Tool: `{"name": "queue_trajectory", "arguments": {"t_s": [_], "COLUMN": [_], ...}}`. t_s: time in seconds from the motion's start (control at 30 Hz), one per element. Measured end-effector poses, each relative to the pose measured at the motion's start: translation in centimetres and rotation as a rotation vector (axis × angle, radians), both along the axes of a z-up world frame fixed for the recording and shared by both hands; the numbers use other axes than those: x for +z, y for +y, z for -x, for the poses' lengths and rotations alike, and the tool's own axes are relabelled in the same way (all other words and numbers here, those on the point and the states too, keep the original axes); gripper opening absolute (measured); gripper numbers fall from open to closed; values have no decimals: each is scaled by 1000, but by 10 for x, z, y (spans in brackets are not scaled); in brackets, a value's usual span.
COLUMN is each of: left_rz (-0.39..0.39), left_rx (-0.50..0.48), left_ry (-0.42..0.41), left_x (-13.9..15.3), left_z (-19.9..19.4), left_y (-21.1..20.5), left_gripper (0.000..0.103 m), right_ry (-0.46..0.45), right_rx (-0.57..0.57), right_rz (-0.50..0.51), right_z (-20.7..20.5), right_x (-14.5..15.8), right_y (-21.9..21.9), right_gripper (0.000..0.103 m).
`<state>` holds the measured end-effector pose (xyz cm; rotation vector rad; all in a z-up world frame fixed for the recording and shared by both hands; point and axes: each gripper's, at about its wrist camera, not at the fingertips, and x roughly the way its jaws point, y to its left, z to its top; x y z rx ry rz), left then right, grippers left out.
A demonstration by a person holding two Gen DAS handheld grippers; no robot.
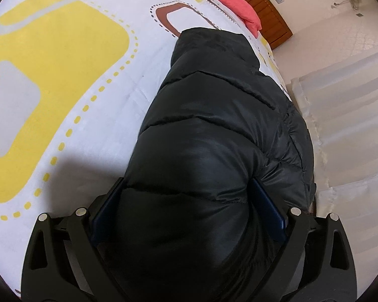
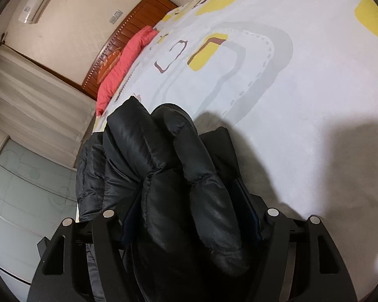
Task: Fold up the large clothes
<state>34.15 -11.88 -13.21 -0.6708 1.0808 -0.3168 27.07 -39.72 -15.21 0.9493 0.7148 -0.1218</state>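
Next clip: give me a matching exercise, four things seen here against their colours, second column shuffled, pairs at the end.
Things:
1. puffer jacket
2. quilt by the headboard
3. headboard
4. curtain

Colours:
A. brown wood
B. cream white
C. black
D. coral pink

Pairs: 1-C, 2-D, 3-A, 4-B

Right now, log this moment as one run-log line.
left gripper: shut on black puffer jacket | right gripper: shut on jacket | surface: patterned bed sheet
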Motion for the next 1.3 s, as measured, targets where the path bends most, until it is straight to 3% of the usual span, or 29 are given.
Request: {"name": "queue_trajectory", "arguments": {"t_s": [0.1,0.3,0.5,0.6,0.67,0.87,1.03,1.3], "left_rz": [56,200,222,214,220,217,193,122], "left_rx": [-4,-6,-76,-99,-95,-98,-69,1], "left_ry": [-4,68,55,42,36,9,-38,-105], "left_x": [-1,-4,-10,-9,-8,3,21,56], "left_z": [-3,7,2,4,3,8,5,-22], "left_y": [5,27,23,19,16,20,43,101], "left_gripper": [95,99,101,99,92,72,67,66], "right_ry": [-25,-13,-43,-67,-83,-135,-184,-223], "right_rx": [6,30,118,159,154,133,137,214], "right_rz": [-19,-21,-69,-81,-107,-123,-127,-178], "right_z": [11,27,25,25,26,37,33,-23], "right_x": [3,13,6,4,1,10,28,43], "right_y": [0,-9,-6,0,0,4,17,60], "right_gripper": [68,84,86,80,64,46,42,41]}}
